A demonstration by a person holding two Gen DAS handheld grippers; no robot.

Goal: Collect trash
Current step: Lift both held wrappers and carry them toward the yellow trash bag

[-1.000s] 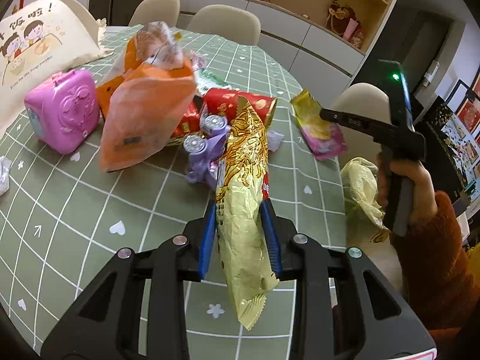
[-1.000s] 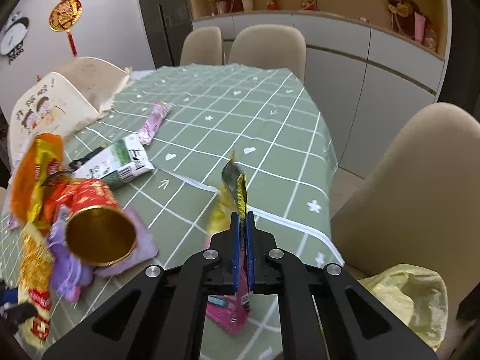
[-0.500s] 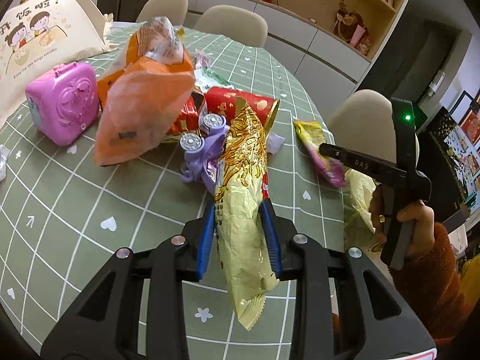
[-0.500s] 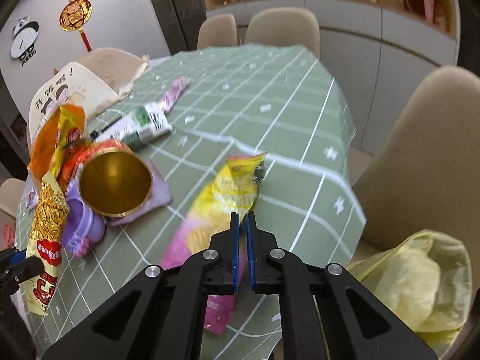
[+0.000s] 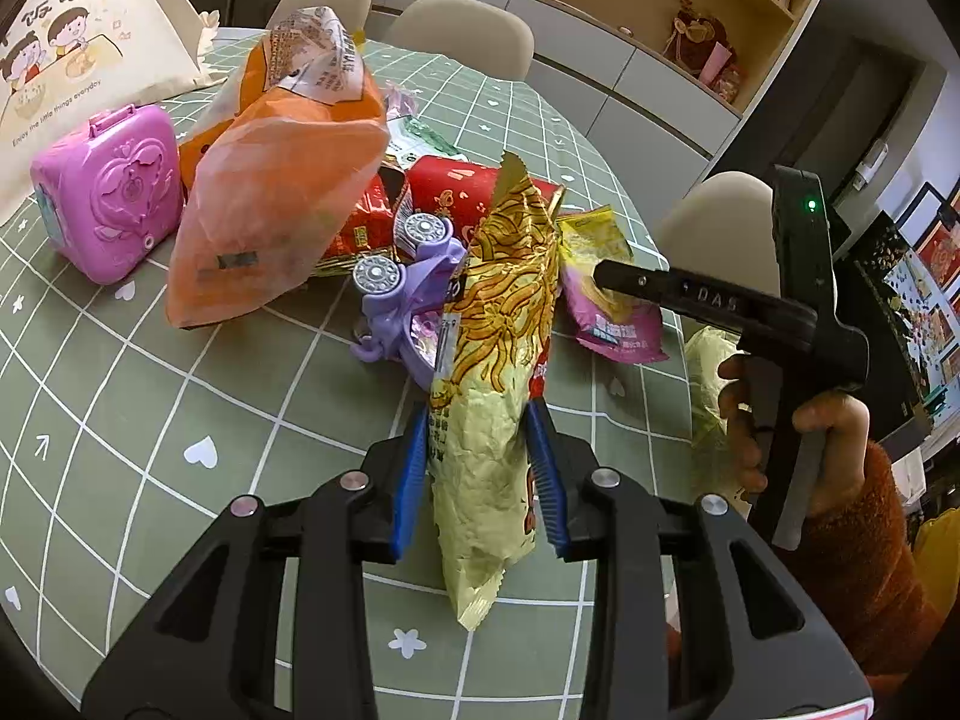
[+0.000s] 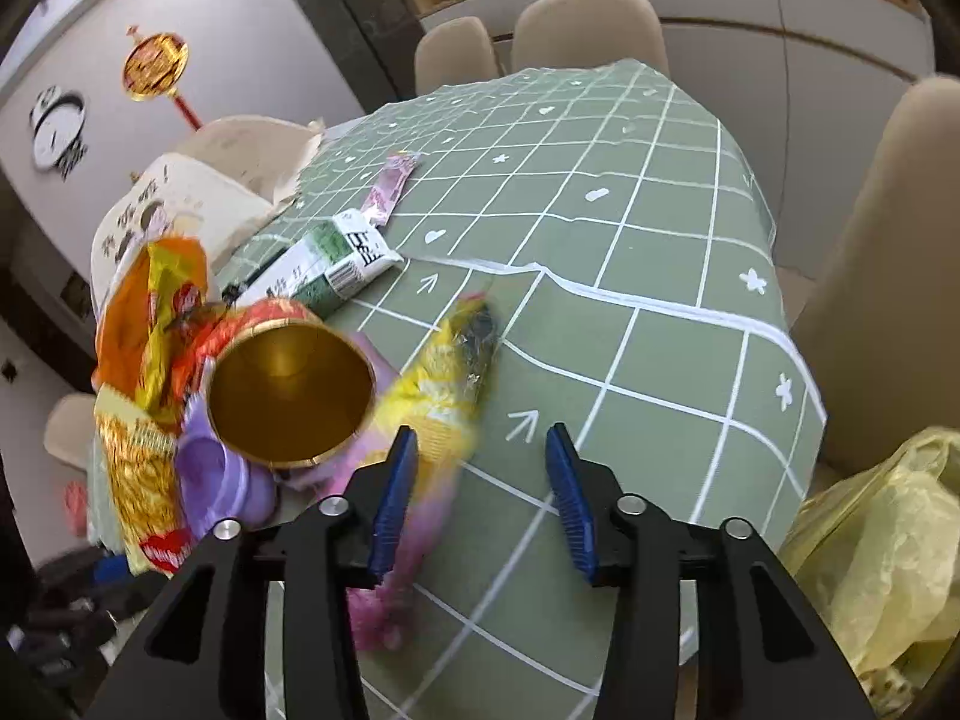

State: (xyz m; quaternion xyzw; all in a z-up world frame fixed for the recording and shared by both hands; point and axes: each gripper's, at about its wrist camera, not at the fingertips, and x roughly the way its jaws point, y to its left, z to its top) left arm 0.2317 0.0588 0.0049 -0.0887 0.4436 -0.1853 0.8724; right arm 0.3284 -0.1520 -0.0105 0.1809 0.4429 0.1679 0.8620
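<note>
Both wrist views close over table (image 5: 120,396), sharing gold wrapper (image 5: 498,324), apparently.

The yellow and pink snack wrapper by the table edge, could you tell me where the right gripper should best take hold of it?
Probably the pink end of the yellow and pink snack wrapper, nearest the open right gripper. It lies flat, so come from above and pinch across its crumpled width, away from the red tube.

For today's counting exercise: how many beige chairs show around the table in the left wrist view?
3. Far-left chair and far-right chair stand side by side beyond the far end; the side chair stands at the right. Others may be hidden behind the tote bag.
</note>
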